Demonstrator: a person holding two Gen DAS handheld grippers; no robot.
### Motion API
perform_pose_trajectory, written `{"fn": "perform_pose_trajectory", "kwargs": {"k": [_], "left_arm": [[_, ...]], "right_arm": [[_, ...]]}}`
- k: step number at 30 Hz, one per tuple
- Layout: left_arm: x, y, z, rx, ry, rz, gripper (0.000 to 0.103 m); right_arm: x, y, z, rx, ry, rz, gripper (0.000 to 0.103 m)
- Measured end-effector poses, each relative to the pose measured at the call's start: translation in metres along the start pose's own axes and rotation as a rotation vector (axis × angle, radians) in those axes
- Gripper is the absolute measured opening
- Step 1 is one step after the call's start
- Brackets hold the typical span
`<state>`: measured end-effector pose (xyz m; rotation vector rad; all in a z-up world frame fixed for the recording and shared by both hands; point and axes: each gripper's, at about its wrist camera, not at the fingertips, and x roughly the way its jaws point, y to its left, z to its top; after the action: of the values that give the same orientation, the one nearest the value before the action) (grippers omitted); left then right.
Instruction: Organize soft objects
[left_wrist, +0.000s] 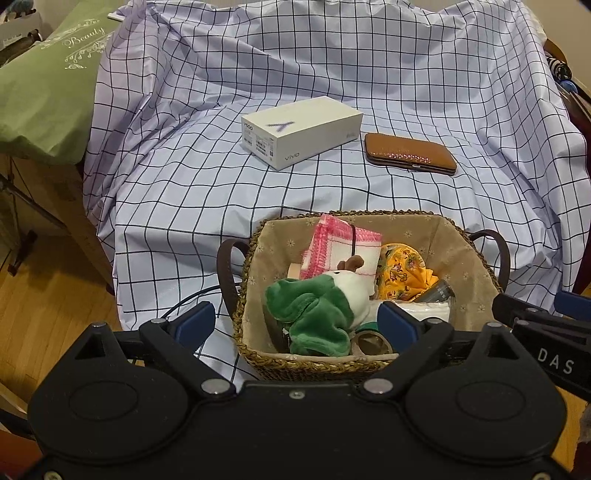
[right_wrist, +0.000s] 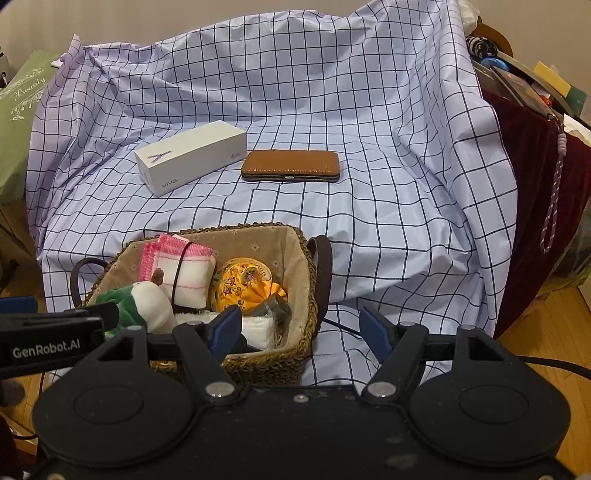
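Note:
A woven basket (left_wrist: 317, 363) with a beige lining stands at the front edge of the checked cloth (left_wrist: 207, 177). In it lie a green and white plush toy (left_wrist: 314, 306), a pink-edged white cloth (left_wrist: 340, 251), a yellow flowered fabric piece (left_wrist: 402, 273) and a white tissue pack (left_wrist: 428, 312). My left gripper (left_wrist: 297, 319) hangs open above the basket's left part, the plush below and between its fingers, untouched. My right gripper (right_wrist: 301, 326) is open too, straddling the right wall of the basket (right_wrist: 266, 363), with nothing held. The same yellow fabric (right_wrist: 243, 280) and pink-edged cloth (right_wrist: 184, 269) show in the right wrist view.
A white phone box (left_wrist: 301, 131) and a brown leather case (left_wrist: 410, 153) lie on the cloth behind the basket. A green cushion (left_wrist: 48, 88) sits at the left. A dark red drape (right_wrist: 532, 192) with clutter on top borders the right. Wooden floor (left_wrist: 48, 295) lies below.

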<state>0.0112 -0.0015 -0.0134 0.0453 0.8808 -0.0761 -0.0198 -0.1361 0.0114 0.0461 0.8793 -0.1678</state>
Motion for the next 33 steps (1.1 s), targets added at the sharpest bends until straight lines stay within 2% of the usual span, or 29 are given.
{"fn": "perform_pose_trajectory", "kwargs": {"k": [33], "left_arm": [[0.0038, 0.0001, -0.0015, 0.011, 0.017, 0.001, 0.092]], "right_arm": [[0.0035, 0.0027, -0.0026, -0.002, 0.024, 0.008, 0.071]]}}
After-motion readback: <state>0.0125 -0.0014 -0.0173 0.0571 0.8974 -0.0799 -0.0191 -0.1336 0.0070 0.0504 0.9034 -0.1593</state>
